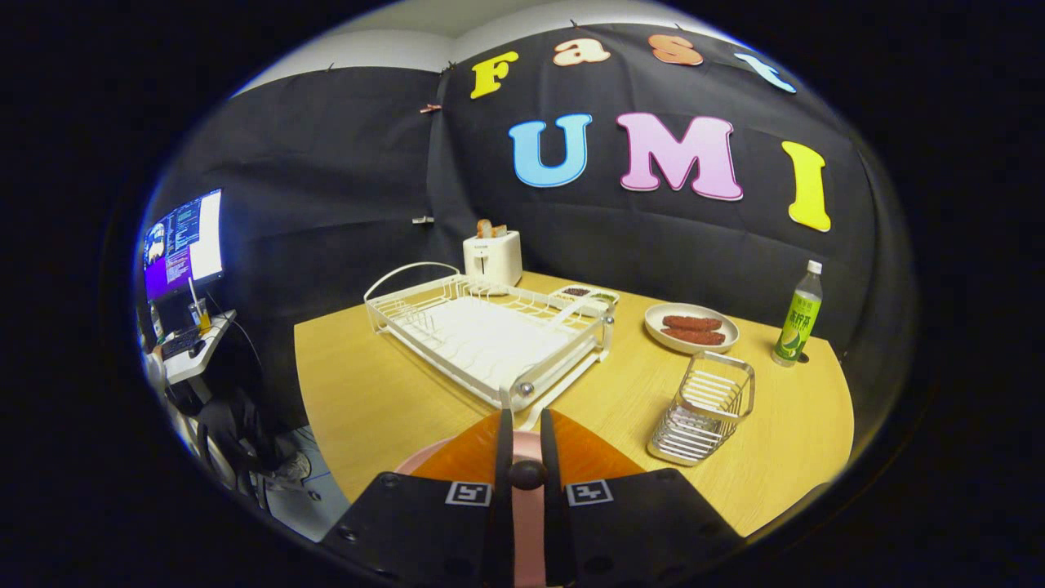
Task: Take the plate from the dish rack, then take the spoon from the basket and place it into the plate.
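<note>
Gripper point(522, 426) at near edge of wooden table point(384, 392), its two fingers drawn narrow, almost parallel, with a small dark knob-like part showing in the slit between them; whether that is the spoon's handle cannot be told. Pink plate point(529, 510) lies flat directly under the fingers, its surface visible through the gap and its rim curving out to the left. White wire dish rack point(490, 335) stands just beyond the fingertips, at table centre, with no dishes in its slots. Metal wire basket point(704, 407) sits to the right of the fingers, apart from the rack, with no utensil visible inside. Further back: white toaster point(492, 256) with bread slices in its slots, behind the rack; small divided dish point(586, 294) beside the rack's far corner; white plate with two sausages point(691, 327) beyond the basket; green drink bottle point(798, 317) upright near the table's right edge. Off the table to the left, a lit monitor point(184, 243) above a small desk.
</note>
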Action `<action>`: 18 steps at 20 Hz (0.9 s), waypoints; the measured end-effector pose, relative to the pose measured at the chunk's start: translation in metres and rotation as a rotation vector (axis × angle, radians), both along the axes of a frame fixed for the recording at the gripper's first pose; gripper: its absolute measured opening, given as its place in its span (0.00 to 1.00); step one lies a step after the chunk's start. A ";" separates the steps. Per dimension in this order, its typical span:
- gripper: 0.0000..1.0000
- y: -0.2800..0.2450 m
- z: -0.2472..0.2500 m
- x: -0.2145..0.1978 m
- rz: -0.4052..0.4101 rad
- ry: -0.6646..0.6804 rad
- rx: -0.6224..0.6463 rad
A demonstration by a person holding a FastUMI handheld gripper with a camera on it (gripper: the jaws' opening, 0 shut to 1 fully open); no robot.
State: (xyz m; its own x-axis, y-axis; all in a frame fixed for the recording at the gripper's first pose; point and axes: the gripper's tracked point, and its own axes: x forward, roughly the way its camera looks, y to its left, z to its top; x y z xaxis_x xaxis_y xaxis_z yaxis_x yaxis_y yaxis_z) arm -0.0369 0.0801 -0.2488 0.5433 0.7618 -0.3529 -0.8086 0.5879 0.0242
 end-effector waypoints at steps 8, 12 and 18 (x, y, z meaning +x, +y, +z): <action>0.99 -0.026 0.045 0.013 -0.055 0.013 0.003; 1.00 -0.037 0.107 0.033 -0.155 -0.073 0.042; 1.00 -0.070 0.214 0.053 -0.414 -0.231 0.119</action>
State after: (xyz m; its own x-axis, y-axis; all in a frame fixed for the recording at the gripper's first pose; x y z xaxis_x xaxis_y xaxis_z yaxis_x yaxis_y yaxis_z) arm 0.0166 0.0104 -0.0344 0.8628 0.4933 -0.1105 -0.4999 0.8651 -0.0418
